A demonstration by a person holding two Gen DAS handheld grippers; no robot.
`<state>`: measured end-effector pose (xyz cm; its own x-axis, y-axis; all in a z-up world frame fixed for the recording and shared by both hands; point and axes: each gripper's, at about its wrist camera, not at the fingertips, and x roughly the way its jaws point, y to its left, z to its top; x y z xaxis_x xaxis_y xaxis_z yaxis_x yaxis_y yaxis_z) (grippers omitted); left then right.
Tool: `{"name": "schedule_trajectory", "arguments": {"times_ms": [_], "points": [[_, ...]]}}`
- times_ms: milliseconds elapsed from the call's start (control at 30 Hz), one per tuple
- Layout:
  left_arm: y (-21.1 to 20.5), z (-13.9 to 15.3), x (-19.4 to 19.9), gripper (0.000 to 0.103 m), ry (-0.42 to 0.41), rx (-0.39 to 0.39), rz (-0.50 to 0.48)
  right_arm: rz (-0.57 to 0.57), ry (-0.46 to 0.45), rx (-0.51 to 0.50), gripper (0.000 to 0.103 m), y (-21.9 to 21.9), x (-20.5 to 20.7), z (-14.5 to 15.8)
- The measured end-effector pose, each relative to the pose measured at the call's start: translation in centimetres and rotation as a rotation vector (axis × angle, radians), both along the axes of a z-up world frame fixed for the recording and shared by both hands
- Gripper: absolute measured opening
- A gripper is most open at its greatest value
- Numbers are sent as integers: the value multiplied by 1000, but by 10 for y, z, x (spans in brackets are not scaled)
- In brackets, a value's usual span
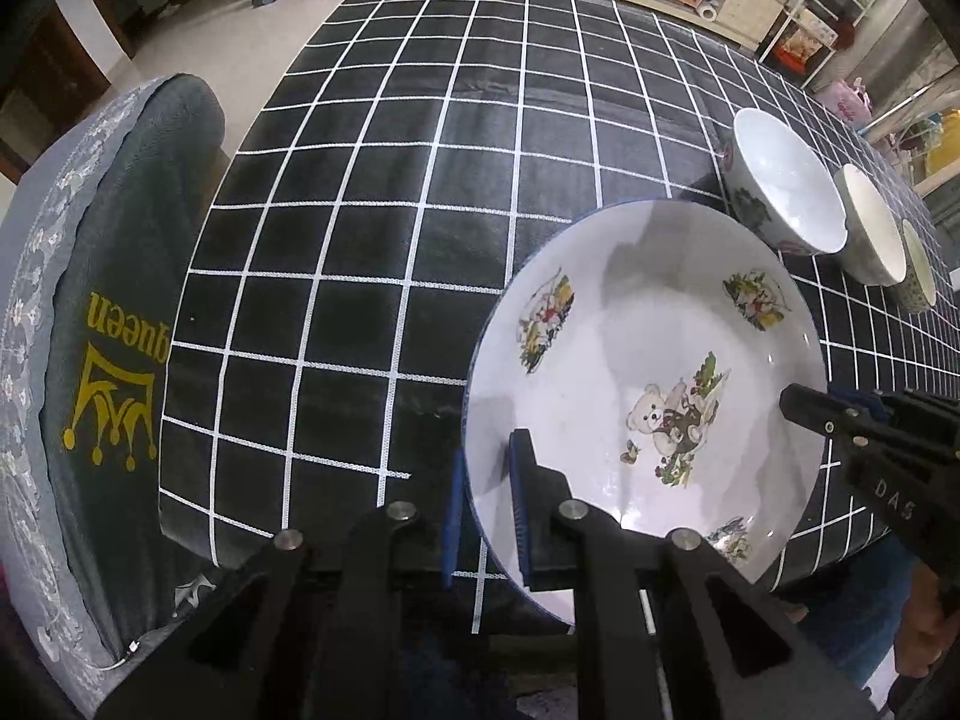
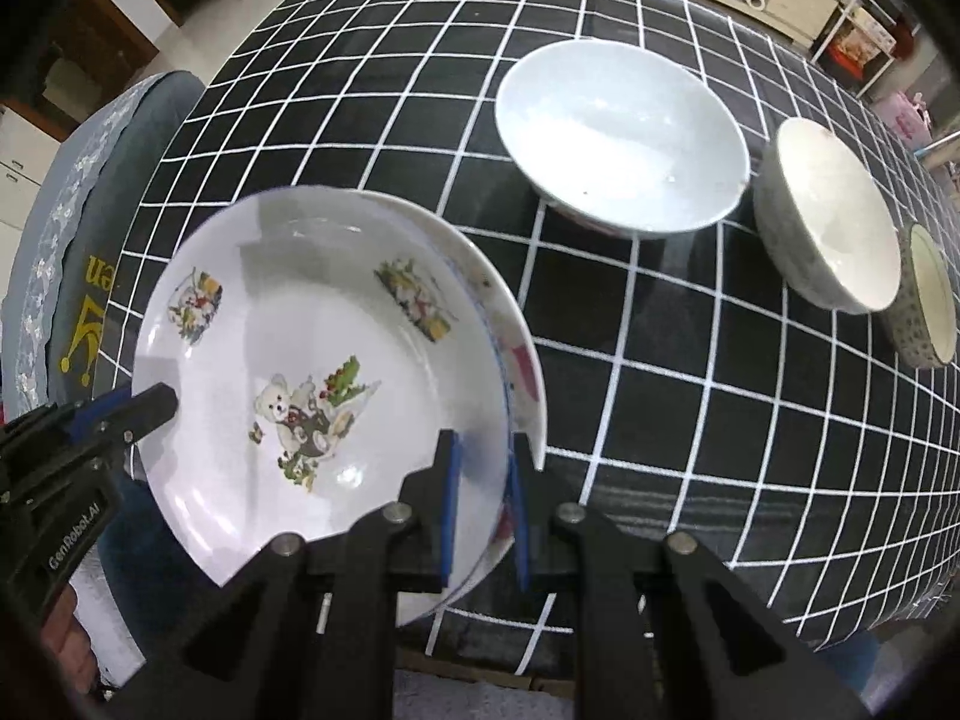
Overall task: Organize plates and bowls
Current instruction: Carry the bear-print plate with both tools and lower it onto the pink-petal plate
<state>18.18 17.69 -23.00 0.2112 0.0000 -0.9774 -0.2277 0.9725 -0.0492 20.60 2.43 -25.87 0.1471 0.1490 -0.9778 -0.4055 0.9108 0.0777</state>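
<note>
Left tongs [image 1: 487, 516] pinch the left rim of the white teddy-bear-printed ceramic plate [image 1: 648, 396], resting on a second plate [image 2: 522, 360] at the near edge of the black white-gridded worktop [image 1: 390, 192]; right tongs [image 2: 485, 510] grip both plates' right rims; right of the plate, three white bowls [image 2: 624, 138] in a row

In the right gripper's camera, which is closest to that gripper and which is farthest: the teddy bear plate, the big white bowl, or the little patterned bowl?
1. Teddy bear plate: its rim sits between the right gripper fingers.
2. Big white bowl: farther back, middle of the table.
3. Little patterned bowl: farthest, at the right edge.
</note>
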Motion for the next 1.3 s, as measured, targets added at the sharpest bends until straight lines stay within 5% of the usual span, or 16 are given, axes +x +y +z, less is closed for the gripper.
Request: {"name": "schedule_trajectory", "arguments": {"times_ms": [467, 1300], "points": [[-11, -4, 5, 14, 8, 52, -42, -17, 15, 24, 19, -3, 1, 1], [-9, -4, 3, 16, 7, 17, -46, -58, -29, -6, 19, -6, -2, 14]]}}
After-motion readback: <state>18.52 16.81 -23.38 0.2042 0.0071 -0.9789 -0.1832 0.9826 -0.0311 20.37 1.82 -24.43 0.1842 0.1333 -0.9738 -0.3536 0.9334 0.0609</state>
